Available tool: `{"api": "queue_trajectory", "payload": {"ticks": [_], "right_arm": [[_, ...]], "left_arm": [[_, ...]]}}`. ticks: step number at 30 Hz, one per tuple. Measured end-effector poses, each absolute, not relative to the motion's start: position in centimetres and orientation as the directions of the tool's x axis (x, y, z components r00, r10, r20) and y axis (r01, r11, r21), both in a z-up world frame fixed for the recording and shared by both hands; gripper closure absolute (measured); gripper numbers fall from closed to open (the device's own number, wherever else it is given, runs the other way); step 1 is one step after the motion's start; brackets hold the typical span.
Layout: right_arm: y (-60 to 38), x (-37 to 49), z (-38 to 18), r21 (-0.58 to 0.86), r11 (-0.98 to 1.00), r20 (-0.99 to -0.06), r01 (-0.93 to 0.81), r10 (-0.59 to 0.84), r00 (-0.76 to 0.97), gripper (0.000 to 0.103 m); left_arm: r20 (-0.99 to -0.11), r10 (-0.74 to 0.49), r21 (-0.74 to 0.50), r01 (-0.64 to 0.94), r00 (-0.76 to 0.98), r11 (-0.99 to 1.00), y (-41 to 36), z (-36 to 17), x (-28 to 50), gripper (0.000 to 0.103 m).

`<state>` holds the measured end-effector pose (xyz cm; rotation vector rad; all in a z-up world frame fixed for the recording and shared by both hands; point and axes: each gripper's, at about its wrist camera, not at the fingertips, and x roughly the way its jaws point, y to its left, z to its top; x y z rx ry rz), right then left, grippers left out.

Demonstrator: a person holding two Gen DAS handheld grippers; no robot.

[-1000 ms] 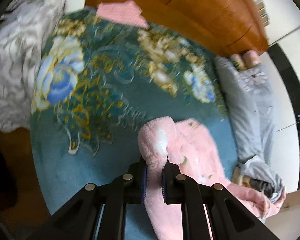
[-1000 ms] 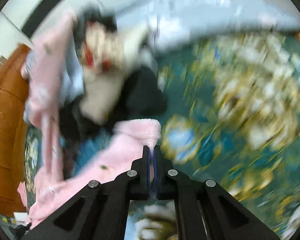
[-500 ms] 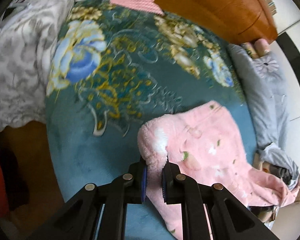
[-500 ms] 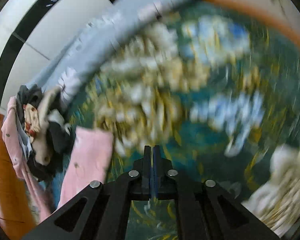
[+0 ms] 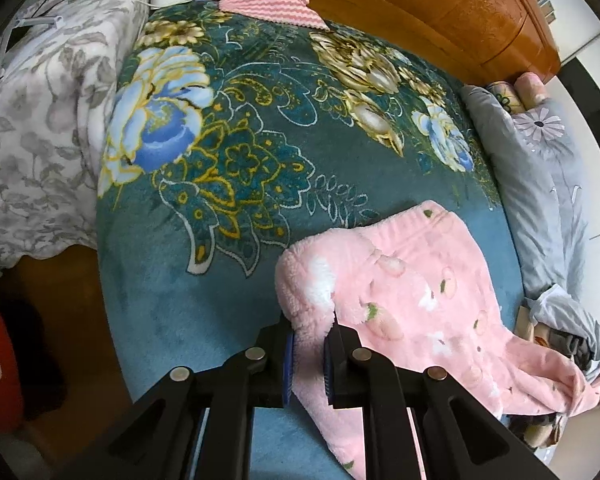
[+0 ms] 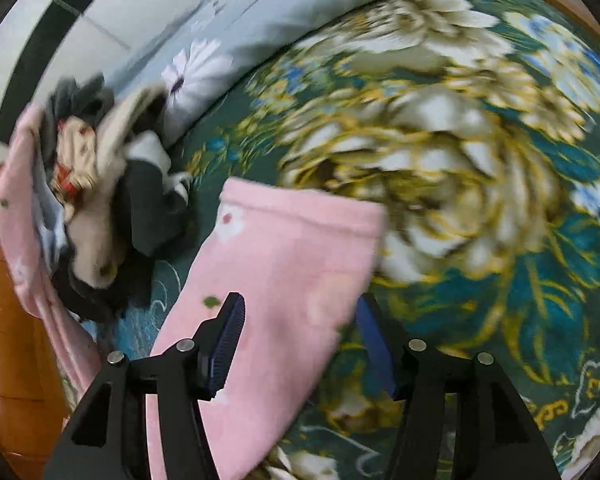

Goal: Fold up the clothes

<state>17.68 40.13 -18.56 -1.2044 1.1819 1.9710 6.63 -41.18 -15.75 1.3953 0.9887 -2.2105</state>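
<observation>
Half a second ago my right claw (image 6: 298, 344) was pressed shut on nothing over the flowered blanket (image 6: 480, 184); now its jaws are spread wide, one on each side of the pink fleece garment (image 6: 284, 272), which has come flat onto the blanket beneath it. My left claw (image 5: 309, 354) has not changed: it keeps pinching the fluffy folded edge of the same garment (image 5: 400, 292), low over the near part of the bed. The garment's far end trails onto the pile of clothes (image 6: 100, 184) by the grey pillow (image 5: 540, 184).
</observation>
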Motion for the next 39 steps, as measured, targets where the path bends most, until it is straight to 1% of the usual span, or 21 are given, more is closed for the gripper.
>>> {"api": "queue_trajectory", "payload": {"ticks": [2,4,6,8,9,11,14,17,19,21,22,26,29,34,35,38,39], "right_arm": [[40.4,16.3,-19.8,0.373,-0.433,-0.910,-0.821,0.002,-0.414,0.044],[40.5,15.5,-20.5,0.327,-0.397,-0.930,-0.858,0.028,-0.367,0.054],[40.5,15.0,-21.0,0.277,-0.370,-0.946,-0.887,0.055,-0.318,0.085],[40.5,14.8,-20.9,0.248,-0.365,-0.954,-0.897,0.069,-0.292,0.098],[40.6,14.9,-20.6,0.244,-0.369,-0.954,-0.897,0.075,-0.290,0.099],[40.6,15.4,-19.2,0.258,-0.391,-0.945,-0.883,0.087,-0.315,0.100],[40.9,17.1,-15.7,0.313,-0.442,-0.910,-0.840,0.114,-0.399,0.101],[41.0,20.4,-11.1,0.416,-0.478,-0.837,-0.774,0.131,-0.531,0.101],[40.9,23.3,-8.8,0.429,-0.507,-0.797,-0.748,0.177,-0.578,0.101],[41.3,26.5,-9.4,0.369,-0.498,-0.816,-0.784,0.230,-0.530,0.101],[41.6,28.0,-10.6,0.359,-0.468,-0.837,-0.807,0.221,-0.501,0.101],[41.7,32.9,-16.9,0.349,-0.316,-0.903,-0.882,0.136,-0.407,0.101],[41.2,34.2,-19.1,0.326,-0.298,-0.926,-0.897,0.088,-0.366,0.101],[41.3,34.5,-18.8,0.355,-0.337,-0.917,-0.872,0.054,-0.395,0.099],[41.3,34.5,-18.6,0.350,-0.349,-0.919,-0.869,0.050,-0.390,0.097],[41.1,34.4,-17.0,0.305,-0.402,-0.930,-0.864,0.068,-0.360,0.095],[41.1,34.3,-16.3,0.288,-0.423,-0.931,-0.859,0.087,-0.354,0.091]], "left_arm": [[-0.890,0.072,-0.372,0.628,-0.449,-0.683,-41.3,-15.9,6.7,0.090],[-0.890,0.074,-0.378,0.637,-0.450,-0.671,-41.4,-15.9,6.8,0.090],[-0.892,0.072,-0.374,0.639,-0.447,-0.673,-41.3,-15.8,6.8,0.090],[-0.889,0.073,-0.379,0.634,-0.453,-0.674,-41.3,-15.6,6.7,0.090],[-0.887,0.074,-0.381,0.631,-0.456,-0.675,-41.3,-15.5,6.7,0.090],[-0.880,0.071,-0.388,0.627,-0.469,-0.676,-41.4,-15.1,6.6,0.090],[-0.871,0.066,-0.398,0.620,-0.488,-0.676,-41.7,-14.4,6.5,0.090],[-0.862,0.072,-0.404,0.595,-0.502,-0.695,-41.5,-14.0,6.5,0.090],[-0.862,0.078,-0.399,0.575,-0.501,-0.714,-41.3,-13.9,6.4,0.090],[-0.867,0.082,-0.391,0.570,-0.491,-0.723,-41.1,-14.3,6.5,0.090],[-0.874,0.082,-0.385,0.577,-0.480,-0.720,-41.0,-14.8,6.6,0.090],[-0.896,0.084,-0.360,0.604,-0.435,-0.711,-40.8,-16.8,7.2,0.090],[-0.903,0.089,-0.357,0.616,-0.421,-0.702,-40.8,-17.6,7.7,0.090],[-0.895,0.102,-0.374,0.606,-0.434,-0.702,-41.2,-17.3,8.0,0.090],[-0.895,0.104,-0.375,0.604,-0.434,-0.703,-41.2,-17.2,8.0,0.090],[-0.898,0.108,-0.372,0.607,-0.426,-0.702,-41.3,-17.5,8.0,0.090],[-0.900,0.107,-0.370,0.609,-0.422,-0.701,-41.2,-17.6,8.1,0.090]]}}
